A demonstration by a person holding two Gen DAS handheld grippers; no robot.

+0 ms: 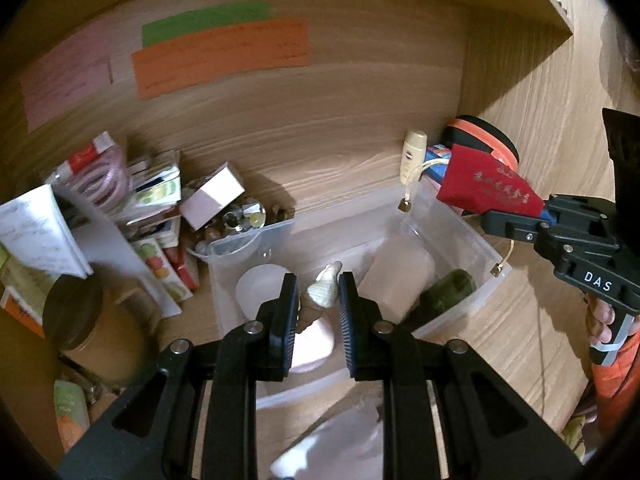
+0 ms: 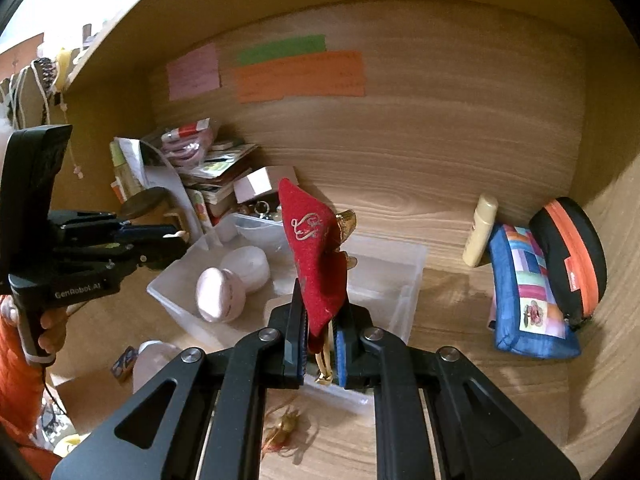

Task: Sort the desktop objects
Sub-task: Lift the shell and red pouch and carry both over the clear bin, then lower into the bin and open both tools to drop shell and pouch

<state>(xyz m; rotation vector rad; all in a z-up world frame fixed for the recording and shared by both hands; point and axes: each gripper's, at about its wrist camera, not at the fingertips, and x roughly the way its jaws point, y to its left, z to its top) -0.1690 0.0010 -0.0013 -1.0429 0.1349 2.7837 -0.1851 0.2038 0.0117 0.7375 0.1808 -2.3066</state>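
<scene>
The left gripper point(image 1: 319, 294) is clamped on a small cream spiral seashell point(image 1: 325, 289), whose pointed tip sticks up between the two black fingers, above the clear plastic storage bin point(image 1: 456, 224) that sits on the wooden desk point(image 1: 532, 320). In the left wrist view the bin fills the centre; inside it lie a round white puff-like disc point(image 1: 259, 286) at about 10 o'clock from the shell, a pale pink oval case point(image 1: 314, 346) just below the shell, a pinkish-beige block point(image 1: 400, 276) at 3 o'clock, and a dark green object point(image 1: 448, 292) further right against the bin's wall. The right gripper point(image 2: 320, 316) is closed tight on a red felt pouch with gold embroidery point(image 2: 316, 256), which stands upright from the jaws, its gold drawstring cords hanging below the fingers; the pouch hangs over the near right part of the same bin. In the right wrist view, a cream lotion tube point(image 2: 480, 230) leans on the back panel at 2 o'clock from the pouch, with a blue patchwork fabric pouch point(image 2: 524, 292) and a black case with an orange zip band point(image 2: 572, 256) beside it at 3 o'clock. A heap of booklets and packets point(image 2: 208, 168) lies at 10 o'clock. Pink, green and orange paper notes point(image 2: 300, 76) are stuck on the back panel at 12 o'clock.
</scene>
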